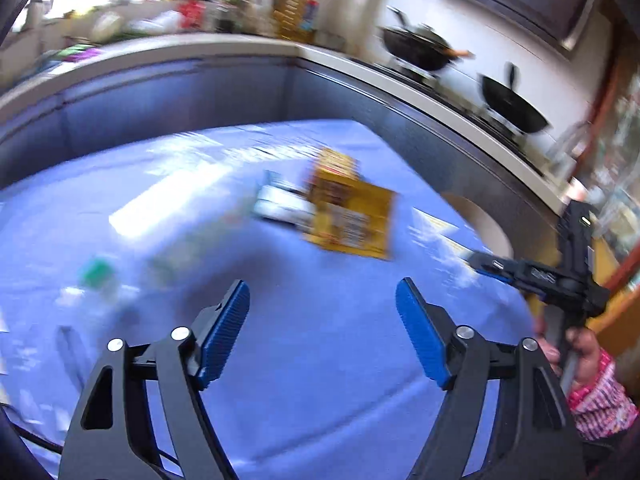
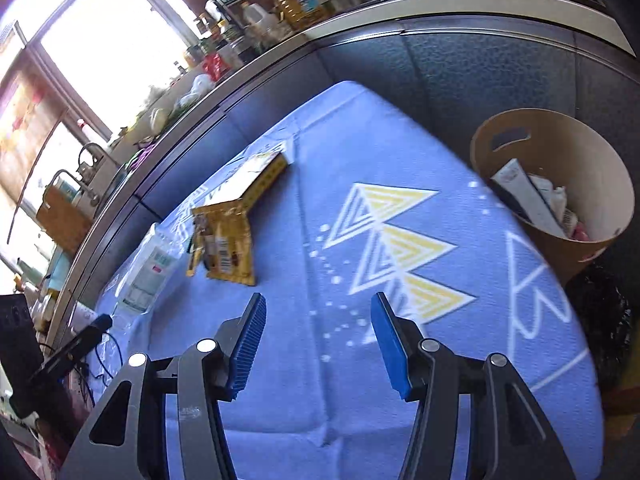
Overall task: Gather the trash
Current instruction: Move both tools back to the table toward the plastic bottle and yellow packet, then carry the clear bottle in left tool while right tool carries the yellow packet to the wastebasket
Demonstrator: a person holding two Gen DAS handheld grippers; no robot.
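1. On the blue mat (image 2: 304,360), the yellow packet (image 2: 226,240) lies flat toward the far side, well away from the brown bin (image 2: 560,148) at the mat's right edge.
2. Its long axis, seen from the right wrist, runs from the near grippers toward the cabinet fronts beyond the mat.
3. A yellow box (image 2: 262,178) touches the packet's far end and stretches away from it toward the bin side, so the two make an L.
4. A clear plastic bottle (image 2: 146,276) lies on its side just beyond the packet, on the side away from the bin, its length roughly parallel to the packet; its cap end is hard to tell.
5. The bin stands upright with a cut-out handle and holds a white tube (image 2: 520,188) leaning inside, plus crumpled paper and wrappers.
6. Left gripper (image 1: 322,312): jaws wide apart, nothing between them, above bare mat.
7. Right gripper (image 2: 318,340): jaws apart and empty, over the mat between packet and bin.
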